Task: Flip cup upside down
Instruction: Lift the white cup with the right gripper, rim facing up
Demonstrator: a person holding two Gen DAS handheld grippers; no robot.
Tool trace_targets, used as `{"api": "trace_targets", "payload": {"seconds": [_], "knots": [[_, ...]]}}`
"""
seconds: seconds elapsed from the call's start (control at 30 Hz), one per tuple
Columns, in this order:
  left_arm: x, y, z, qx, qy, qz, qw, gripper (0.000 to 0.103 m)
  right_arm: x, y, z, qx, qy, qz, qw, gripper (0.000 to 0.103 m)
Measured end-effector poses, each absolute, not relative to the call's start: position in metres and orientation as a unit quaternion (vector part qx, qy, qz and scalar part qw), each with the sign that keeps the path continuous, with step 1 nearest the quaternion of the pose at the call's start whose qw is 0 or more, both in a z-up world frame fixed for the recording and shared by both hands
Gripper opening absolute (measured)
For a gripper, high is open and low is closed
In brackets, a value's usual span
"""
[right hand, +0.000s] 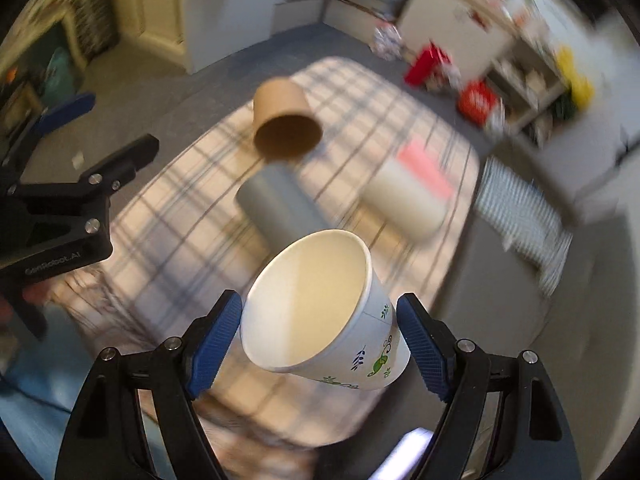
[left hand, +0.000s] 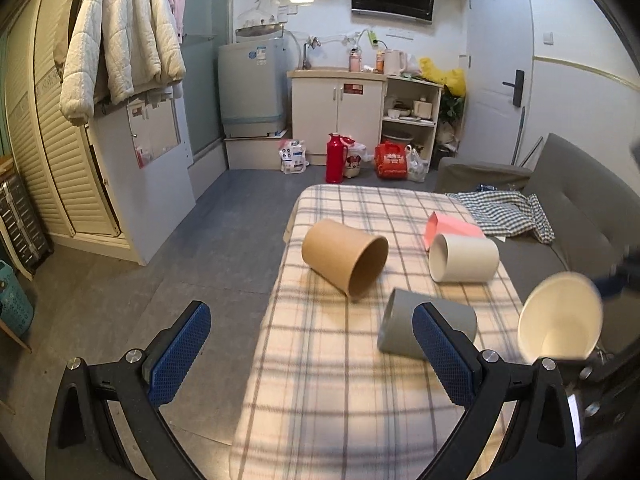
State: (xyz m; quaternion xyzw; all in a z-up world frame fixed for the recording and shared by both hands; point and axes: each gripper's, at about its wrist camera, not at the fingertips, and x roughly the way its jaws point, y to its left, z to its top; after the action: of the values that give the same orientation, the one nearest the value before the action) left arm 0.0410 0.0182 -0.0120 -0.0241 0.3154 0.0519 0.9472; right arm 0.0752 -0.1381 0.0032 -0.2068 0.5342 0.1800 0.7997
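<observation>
Your right gripper (right hand: 320, 340) clamps the white paper cup (right hand: 316, 308) by its sides, lifted above the checked table (left hand: 340, 380) and tilted, mouth toward twelve o'clock. Your left gripper (left hand: 312, 348) hangs wide apart, holding nothing. Brown cup (left hand: 344, 256), grey cup (left hand: 400, 328) and cream cup (left hand: 464, 258) lie on their sides.

I see a red thermos (left hand: 334, 157) on the floor, white puffer jacket (left hand: 120, 32) hanging, checked cloth (left hand: 506, 210) on the grey sofa (left hand: 580, 208), washing machine (left hand: 252, 88) by the far wall.

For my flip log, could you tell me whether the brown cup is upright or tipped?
Tipped: the brown cup lies on its side on the plaid tablecloth, its open mouth facing sideways.
</observation>
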Motion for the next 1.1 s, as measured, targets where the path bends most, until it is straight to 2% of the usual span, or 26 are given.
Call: {"api": "trace_targets", "payload": {"seconds": [0.23,0.43,0.77,0.87,0.93,0.97,1.1], "knots": [[0.031,0.017,-0.022,-0.017,0.327,0.053,0.943,0.103,0.054,-0.143,-0.047,-0.075,0.590,0.151,0.790,0.080],[0.032,0.021,-0.027,-0.013,0.333,0.056,0.941,0.103,0.070,-0.136,-0.080,-0.034,0.619,0.132,0.774,0.080],[0.049,0.030,-0.041,-0.011,0.360,0.072,0.930,0.103,0.104,-0.133,-0.101,-0.006,0.630,0.115,0.768,0.080],[0.054,0.028,-0.044,-0.005,0.366,0.073,0.928,0.103,0.107,-0.136,-0.101,0.003,0.625,0.117,0.772,0.081],[0.056,0.025,-0.045,0.000,0.368,0.074,0.927,0.103,0.107,-0.139,-0.096,0.002,0.610,0.117,0.784,0.084],[0.057,0.024,-0.044,0.002,0.369,0.074,0.927,0.103,0.106,-0.139,-0.092,-0.004,0.600,0.118,0.791,0.089],[0.057,0.016,-0.040,0.010,0.366,0.072,0.928,0.103,0.100,-0.148,-0.074,-0.002,0.559,0.127,0.819,0.091]]}}
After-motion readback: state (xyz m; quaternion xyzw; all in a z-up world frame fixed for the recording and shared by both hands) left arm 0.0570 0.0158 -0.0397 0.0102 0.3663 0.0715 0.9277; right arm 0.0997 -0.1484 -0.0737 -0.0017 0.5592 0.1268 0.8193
